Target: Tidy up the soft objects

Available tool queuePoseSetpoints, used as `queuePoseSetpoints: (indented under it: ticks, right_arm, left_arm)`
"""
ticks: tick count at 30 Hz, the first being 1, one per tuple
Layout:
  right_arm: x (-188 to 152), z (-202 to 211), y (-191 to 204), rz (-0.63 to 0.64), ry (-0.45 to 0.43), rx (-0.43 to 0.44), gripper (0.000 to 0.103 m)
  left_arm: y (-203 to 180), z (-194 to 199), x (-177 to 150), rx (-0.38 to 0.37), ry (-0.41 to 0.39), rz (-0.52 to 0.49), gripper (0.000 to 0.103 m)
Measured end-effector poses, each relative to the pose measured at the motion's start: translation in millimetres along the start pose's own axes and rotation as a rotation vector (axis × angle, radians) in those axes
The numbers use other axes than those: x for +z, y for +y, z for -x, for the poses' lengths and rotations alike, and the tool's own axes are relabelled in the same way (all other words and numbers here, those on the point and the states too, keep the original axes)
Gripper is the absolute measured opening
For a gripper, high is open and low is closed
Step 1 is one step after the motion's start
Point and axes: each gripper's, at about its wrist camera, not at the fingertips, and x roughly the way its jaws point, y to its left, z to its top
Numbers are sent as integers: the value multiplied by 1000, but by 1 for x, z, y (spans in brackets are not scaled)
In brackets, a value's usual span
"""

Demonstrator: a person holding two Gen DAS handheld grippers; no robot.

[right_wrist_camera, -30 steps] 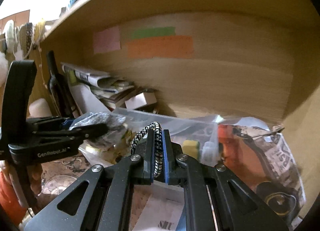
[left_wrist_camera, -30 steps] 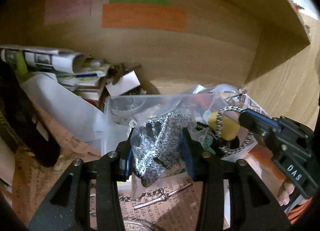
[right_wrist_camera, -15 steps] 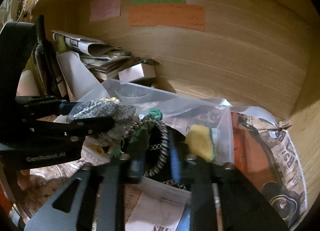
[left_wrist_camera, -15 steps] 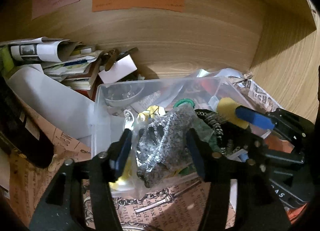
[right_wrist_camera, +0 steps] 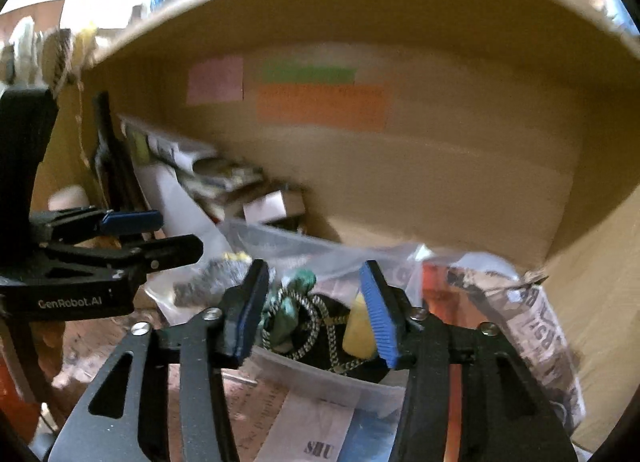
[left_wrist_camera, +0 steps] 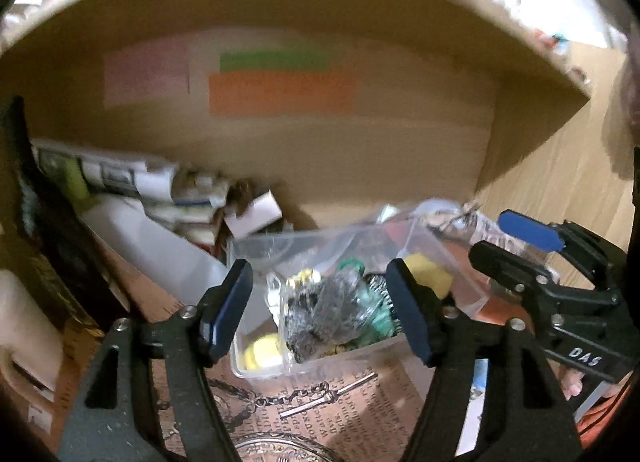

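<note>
A clear plastic bin [left_wrist_camera: 308, 366] stands on a shelf. In it lie a grey knitted glove in a clear bag [left_wrist_camera: 324, 314], a green soft item [right_wrist_camera: 290, 308], a black-and-white braided cord [right_wrist_camera: 314, 326] and a yellow sponge [right_wrist_camera: 358, 332]. My left gripper [left_wrist_camera: 320, 310] is open and empty, just in front of the bin, its fingers either side of the glove. My right gripper [right_wrist_camera: 316, 312] is open and empty above the bin's near rim, the cord lying between its fingers. Each gripper shows in the other's view: the right gripper [left_wrist_camera: 520, 246], the left gripper [right_wrist_camera: 160, 238].
Stacked newspapers and magazines [left_wrist_camera: 132, 182] and a dark bottle [left_wrist_camera: 52, 230] fill the shelf's left side. A newspaper-wrapped bundle [right_wrist_camera: 532, 326] lies right of the bin. Pink, green and orange notes [left_wrist_camera: 280, 90] are on the back wall. Printed paper [left_wrist_camera: 344, 414] covers the shelf floor.
Both grippers have opened and pulled back. The left let go of the bagged glove and the right let go of the braided cord; both now lie in the bin.
</note>
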Motion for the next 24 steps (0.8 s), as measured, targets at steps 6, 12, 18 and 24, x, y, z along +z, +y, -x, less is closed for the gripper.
queuePoseSetpoints:
  ticks: [6,12,18,24]
  right_arm:
    - [14,45,5,-21,-123,-3,71]
    - [18,76,10,-24,-206,-2,84]
    - [14,94,14,-42,-248,0,102]
    - [11,106,17,-45,-263,-18,103]
  left_arm:
    - [-6,42,6,9,-98,-11,80]
    - [-11,81,6,16,-191,-17,93]
    - [-16,103,2,23,-232,-23,99]
    - [-15,111,-2,19,-243,-18,102]
